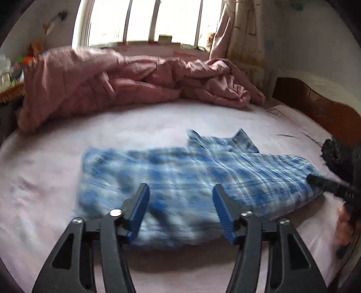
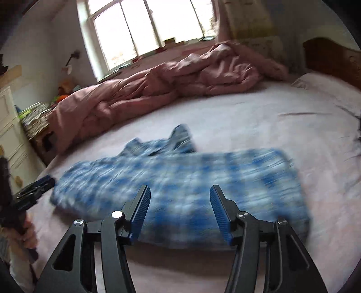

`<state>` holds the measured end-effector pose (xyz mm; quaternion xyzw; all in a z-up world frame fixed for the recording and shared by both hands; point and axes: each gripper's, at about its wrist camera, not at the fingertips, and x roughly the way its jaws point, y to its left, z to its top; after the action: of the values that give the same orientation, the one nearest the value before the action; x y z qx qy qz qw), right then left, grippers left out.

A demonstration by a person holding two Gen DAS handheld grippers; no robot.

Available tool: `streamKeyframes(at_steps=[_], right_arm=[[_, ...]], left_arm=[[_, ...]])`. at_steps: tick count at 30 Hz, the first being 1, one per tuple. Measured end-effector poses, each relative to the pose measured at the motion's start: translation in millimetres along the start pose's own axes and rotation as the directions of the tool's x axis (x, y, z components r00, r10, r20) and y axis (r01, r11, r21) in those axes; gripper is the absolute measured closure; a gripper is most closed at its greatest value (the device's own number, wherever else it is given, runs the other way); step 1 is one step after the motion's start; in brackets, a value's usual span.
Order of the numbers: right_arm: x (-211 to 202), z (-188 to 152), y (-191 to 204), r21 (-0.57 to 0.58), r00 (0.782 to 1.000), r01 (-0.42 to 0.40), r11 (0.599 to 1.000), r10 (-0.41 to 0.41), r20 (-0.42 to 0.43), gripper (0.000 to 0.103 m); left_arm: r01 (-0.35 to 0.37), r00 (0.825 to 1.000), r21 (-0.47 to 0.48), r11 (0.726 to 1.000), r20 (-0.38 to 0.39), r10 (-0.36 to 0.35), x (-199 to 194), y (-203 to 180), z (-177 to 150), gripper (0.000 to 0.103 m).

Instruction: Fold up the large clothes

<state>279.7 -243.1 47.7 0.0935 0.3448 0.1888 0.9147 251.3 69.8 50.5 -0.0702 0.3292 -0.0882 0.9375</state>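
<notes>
A blue and white plaid shirt (image 1: 185,178) lies folded into a rough rectangle on the pale pink bed sheet (image 1: 45,180), collar pointing toward the far side. It also shows in the right wrist view (image 2: 191,180). My left gripper (image 1: 180,191) is open and empty, just above the shirt's near edge. My right gripper (image 2: 179,191) is open and empty over the shirt's near edge too. The right gripper's tip (image 1: 320,182) shows at the shirt's right end in the left wrist view. The left gripper (image 2: 38,187) shows at the shirt's left end in the right wrist view.
A crumpled pink duvet (image 1: 101,85) is heaped along the far side of the bed under a window (image 1: 153,20). A wooden headboard (image 1: 315,108) stands at the right. A dark garment (image 1: 336,153) lies at the right edge. A white dresser (image 2: 9,126) and cluttered nightstand (image 2: 33,121) stand at the left.
</notes>
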Motion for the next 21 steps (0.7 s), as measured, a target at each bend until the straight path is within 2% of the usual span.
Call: streamKeyframes(at_steps=[1,2,3,6,9,11,15,17,20,21], right_arm=[[7,-3,5,-0.008,0.999,-0.041,0.999,0.04,-0.028,0.051],[17,-5,10,-0.007,0.996,-0.064,0.998,0.063,-0.06,0.064],[22,-6,11,-0.002,0.995,-0.065,0.998,0.064,-0.074,0.067],[37,-10,13,-0.003,0.992,0.003,1.0,-0.003,-0.123,0.078],[54,-21,14,-0.02,0.977,0.045,0.999,-0.048,-0.209,0.079],[58,-22,15,-0.034,0.975,0.047,0.998,-0.053,-0.215,0.079],[61,-24,9,-0.014,0.976,0.012,1.0,-0.014,-0.218,0.079],[59,-21,6,-0.008,0.977,0.013,1.0,-0.015,-0.213,0.08],[62,-16,8,-0.039,0.975,0.079,0.996,-0.086,-0.205,0.098],[64,-12,6,-0.048,0.974,0.08,0.996,-0.089,-0.211,0.099]], left_arm=[[0.039,0.998,-0.04,0.998,-0.037,-0.041,10,-1,-2,0.067],[0.083,0.993,-0.072,0.994,-0.072,-0.088,18,-5,-4,0.071],[0.115,0.987,-0.092,0.989,-0.101,-0.124,28,-7,-6,0.074],[0.103,0.986,-0.056,0.993,-0.123,-0.109,40,-16,-19,0.075],[0.111,0.98,-0.092,0.99,-0.158,-0.124,57,-12,-27,0.074],[0.115,0.979,-0.11,0.987,-0.155,-0.131,57,-9,-27,0.075],[0.058,0.985,-0.038,0.998,-0.159,-0.064,55,-23,-29,0.075],[0.057,0.986,-0.035,0.998,-0.154,-0.062,55,-21,-29,0.075],[0.085,0.984,-0.063,0.994,-0.15,-0.093,56,-16,-29,0.076],[0.095,0.984,-0.072,0.993,-0.147,-0.104,56,-14,-29,0.076]])
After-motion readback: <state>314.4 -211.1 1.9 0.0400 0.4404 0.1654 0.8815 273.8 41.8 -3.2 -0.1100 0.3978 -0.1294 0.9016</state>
